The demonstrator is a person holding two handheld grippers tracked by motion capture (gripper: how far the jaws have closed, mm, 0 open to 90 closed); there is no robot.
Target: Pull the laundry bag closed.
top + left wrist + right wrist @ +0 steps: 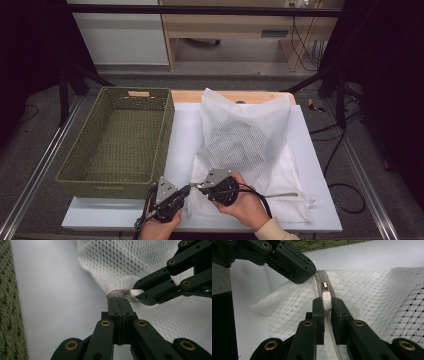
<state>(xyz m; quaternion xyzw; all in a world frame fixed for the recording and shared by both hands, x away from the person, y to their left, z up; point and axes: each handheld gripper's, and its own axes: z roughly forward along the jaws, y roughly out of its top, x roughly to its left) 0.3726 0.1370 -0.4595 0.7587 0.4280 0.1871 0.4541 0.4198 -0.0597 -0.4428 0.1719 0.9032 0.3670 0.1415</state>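
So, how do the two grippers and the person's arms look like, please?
Both the left gripper and the right gripper are black, with linked bars joined by brass-coloured rivets and flat narrow jaws. Each carries a grey three-cornered plate on top, and a black cable trails from each. A cream sleeve covers the person's right forearm.

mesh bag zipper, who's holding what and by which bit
The right gripper is shut on the white zipper pull tab. The left gripper is shut on the zipper's end at the corner of the mesh bag.
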